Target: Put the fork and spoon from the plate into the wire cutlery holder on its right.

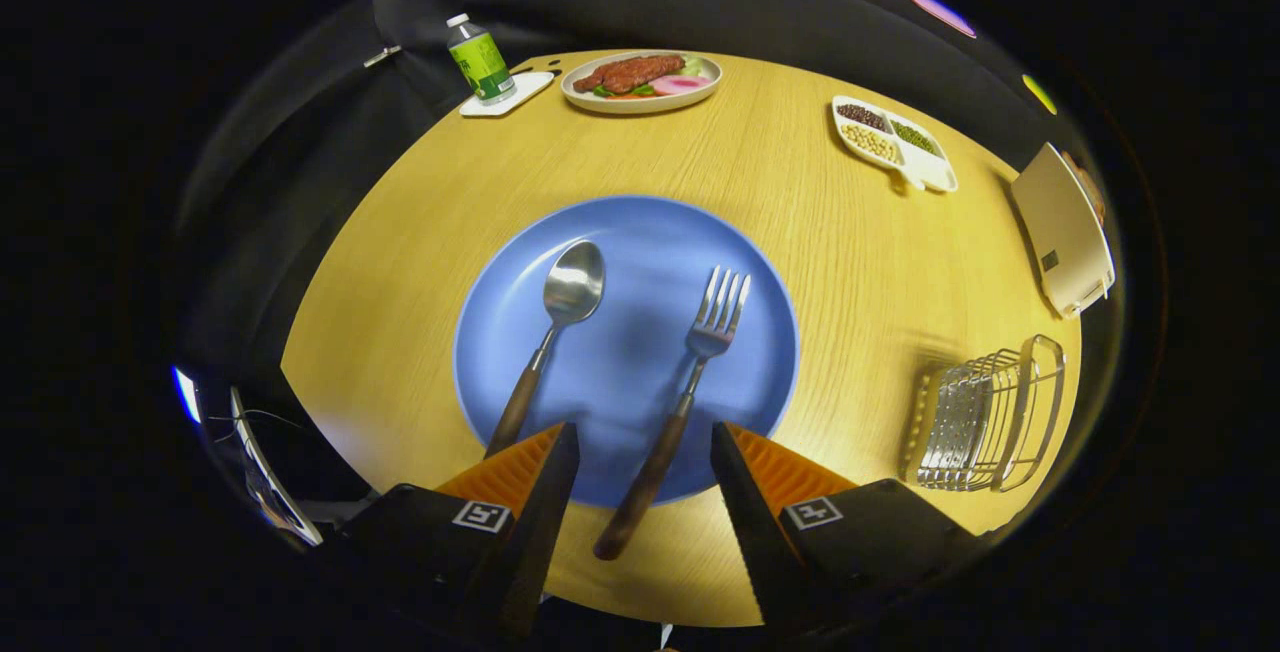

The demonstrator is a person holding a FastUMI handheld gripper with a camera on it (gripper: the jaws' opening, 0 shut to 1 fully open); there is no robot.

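Fork (pixel 690 387) on blue plate (pixel 520 272), right of centre; tines up and away, toward far side of table, wooden handle trailing back and slightly left, overhanging plate rim, butt end between the two fingers. Long axis near fore-aft, tilted a little right at the tine end. Spoon (pixel 553 332) left of fork on same plate, bowl facing up and pointing away, handle slanting back-left and disappearing behind left finger. Roughly parallel pair, well apart.

Gripper (pixel 645 437) spread wide, hovering above near rim of plate, holding nothing; fork handle in the gap, untouched by either finger.

Wire cutlery holder (pixel 985 422) to right of plate on wooden table (pixel 850 262), apparently empty. Neither piece moved: task looks to be at its start, both transfers left. Fork likely first, judging by alignment.

Further off: divided snack dish (pixel 895 142), food plate (pixel 640 82), bottle (pixel 480 60) on coaster, beige appliance (pixel 1062 227) at right edge.
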